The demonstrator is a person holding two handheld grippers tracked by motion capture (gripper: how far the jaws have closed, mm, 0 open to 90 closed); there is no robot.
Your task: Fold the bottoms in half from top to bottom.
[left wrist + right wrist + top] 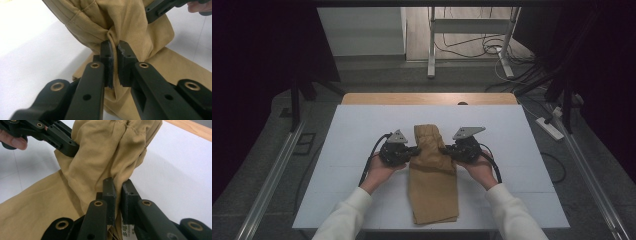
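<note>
A lab-like recording room: dark curtains (pixel 267 45), loose floor cables (pixel 472 47), a white-topped table (pixel 362 125).

One tan garment (pixel 432 175), folded, lies on one white tabletop (pixel 342 150). Two grippers are at it: the left gripper (pixel 414 150) and the right gripper (pixel 445 149), each with two black jaws, so four jaws in all. Two grey three-cornered plates ride on them, one per gripper. Two hands hold them, the left hand (pixel 379 172) and the right hand (pixel 482 170), coming out of two white sleeves. Two cables trail off, one from each gripper. One white label (pixel 125 230) shows on the garment.
</note>
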